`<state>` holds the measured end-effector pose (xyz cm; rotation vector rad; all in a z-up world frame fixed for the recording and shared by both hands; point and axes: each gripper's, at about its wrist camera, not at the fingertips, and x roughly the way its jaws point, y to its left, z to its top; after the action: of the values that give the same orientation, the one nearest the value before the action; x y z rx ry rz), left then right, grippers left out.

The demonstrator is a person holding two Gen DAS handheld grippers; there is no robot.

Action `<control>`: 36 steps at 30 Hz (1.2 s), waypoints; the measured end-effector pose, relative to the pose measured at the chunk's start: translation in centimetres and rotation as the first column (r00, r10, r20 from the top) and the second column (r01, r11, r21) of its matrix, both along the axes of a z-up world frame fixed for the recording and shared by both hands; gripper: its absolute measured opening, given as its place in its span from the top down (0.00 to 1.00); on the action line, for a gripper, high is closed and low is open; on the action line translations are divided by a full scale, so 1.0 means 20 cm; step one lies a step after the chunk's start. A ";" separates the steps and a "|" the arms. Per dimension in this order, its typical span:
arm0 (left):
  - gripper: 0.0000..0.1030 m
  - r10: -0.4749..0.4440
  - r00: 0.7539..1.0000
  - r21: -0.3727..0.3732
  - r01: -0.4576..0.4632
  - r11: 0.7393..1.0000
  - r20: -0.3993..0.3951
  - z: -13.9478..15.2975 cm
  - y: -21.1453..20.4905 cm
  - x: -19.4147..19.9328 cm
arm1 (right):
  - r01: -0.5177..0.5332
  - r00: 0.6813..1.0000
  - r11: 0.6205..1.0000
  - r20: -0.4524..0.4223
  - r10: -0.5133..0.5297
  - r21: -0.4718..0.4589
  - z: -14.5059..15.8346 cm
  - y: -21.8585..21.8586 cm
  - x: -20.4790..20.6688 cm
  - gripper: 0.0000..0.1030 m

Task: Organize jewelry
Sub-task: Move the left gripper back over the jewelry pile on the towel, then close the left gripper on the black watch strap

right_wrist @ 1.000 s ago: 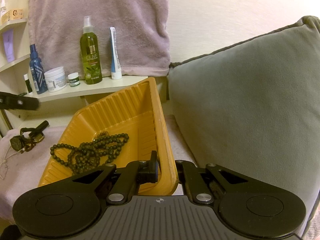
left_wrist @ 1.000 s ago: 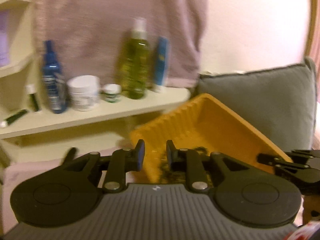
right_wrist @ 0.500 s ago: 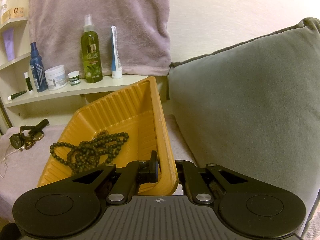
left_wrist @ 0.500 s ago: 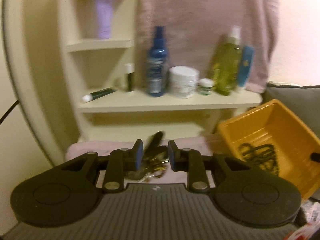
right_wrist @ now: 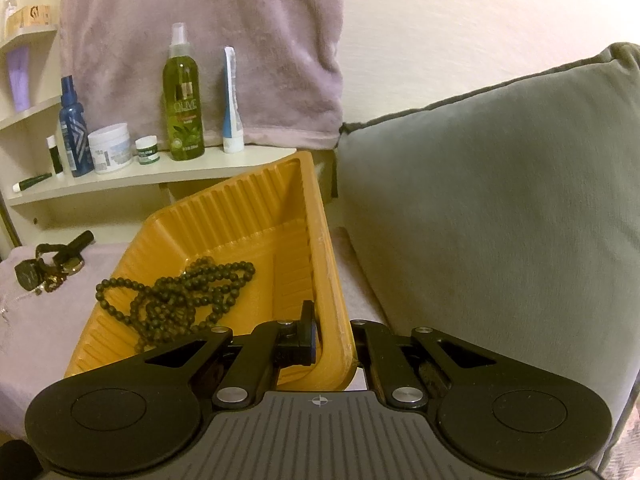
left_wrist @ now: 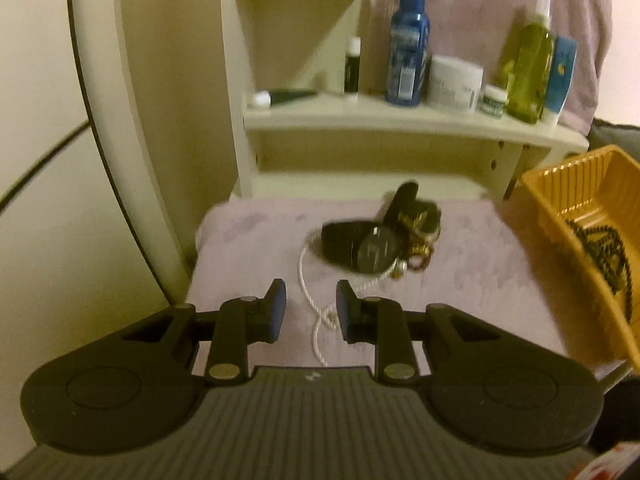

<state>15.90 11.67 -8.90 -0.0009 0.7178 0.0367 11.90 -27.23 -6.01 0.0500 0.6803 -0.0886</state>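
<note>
R tongs (right_wrist: pixel 334 338) clamped on yellow tray (right_wrist: pixel 256 216) rim w/ dark beads (right_wrist: pixel 180 296) inside; L tongs (left_wrist: pixel 311 312) part-open, empty, over white cord (left_wrist: pixel 316 304).

My left wrist camera looks down at the towel-covered surface (left_wrist: pixel 248 240); my right sits close over the orange tray (right_wrist: pixel 324 280); both share the shelf (left_wrist: pixel 400 120).

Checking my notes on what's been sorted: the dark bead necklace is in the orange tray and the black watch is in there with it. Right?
Not quite. The bead necklace is in the orange tray, but the watch lies outside it on the pink towel, as the left wrist view shows.
</note>
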 end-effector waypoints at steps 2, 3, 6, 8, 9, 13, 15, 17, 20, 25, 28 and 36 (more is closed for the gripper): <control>0.77 0.001 1.000 -0.006 -0.001 1.000 -0.004 -0.04 0.00 0.00 | -0.001 1.000 1.000 -0.004 0.001 -0.003 0.00 0.00 0.00 0.95; 0.77 0.000 1.000 -0.008 0.000 1.000 -0.002 -0.05 -0.01 0.01 | -0.001 1.000 1.000 -0.005 0.001 -0.006 0.00 0.00 0.00 0.95; 0.77 -0.008 1.000 -0.025 0.009 1.000 0.001 -0.09 -0.01 0.05 | -0.001 1.000 1.000 -0.005 0.001 -0.007 0.00 0.00 0.00 0.95; 0.77 -0.020 1.000 -0.038 0.021 0.999 0.013 -0.10 -0.02 0.07 | -0.003 1.000 1.000 -0.005 0.003 -0.007 0.00 0.00 0.00 0.95; 0.75 -0.027 1.000 -0.039 0.028 0.999 0.014 -0.11 -0.03 0.09 | -0.003 1.000 1.000 -0.006 0.003 -0.009 0.00 0.00 0.00 0.95; 0.67 -0.060 0.998 -0.002 0.061 0.998 0.030 -0.12 -0.07 0.15 | -0.002 1.000 1.000 -0.007 0.002 -0.009 0.00 0.00 0.01 0.95; 0.66 -0.095 0.995 0.037 0.093 0.995 0.040 -0.12 -0.09 0.18 | -0.002 1.000 1.000 -0.009 0.002 -0.011 0.00 -0.01 0.01 0.95; 0.64 -0.144 0.988 0.078 0.140 0.987 0.051 -0.11 -0.12 0.21 | -0.002 1.000 1.000 -0.011 0.002 -0.012 0.00 -0.01 0.01 0.95; 0.64 -0.245 0.968 0.170 0.233 0.957 0.048 -0.12 -0.17 0.26 | 0.002 1.000 1.000 -0.016 -0.002 -0.015 0.00 -0.01 0.02 0.95; 0.63 -0.386 0.921 0.258 0.388 0.885 -0.058 -0.14 -0.23 0.36 | 0.009 1.000 1.000 -0.022 -0.010 -0.014 -0.01 -0.02 0.03 0.94; 0.63 -0.429 0.895 0.281 0.445 0.850 -0.121 -0.16 -0.24 0.41 | 0.012 1.000 1.000 -0.024 -0.013 -0.015 -0.01 -0.02 0.03 0.94; 0.79 -0.458 0.871 0.255 0.491 0.833 -0.178 -0.12 -0.21 0.41 | 0.013 1.000 1.000 -0.024 -0.013 -0.016 0.00 -0.01 0.04 0.94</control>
<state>24.10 7.42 -11.28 0.4707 0.8015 -0.3406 12.64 -27.42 -6.04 0.0382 0.7035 -0.1069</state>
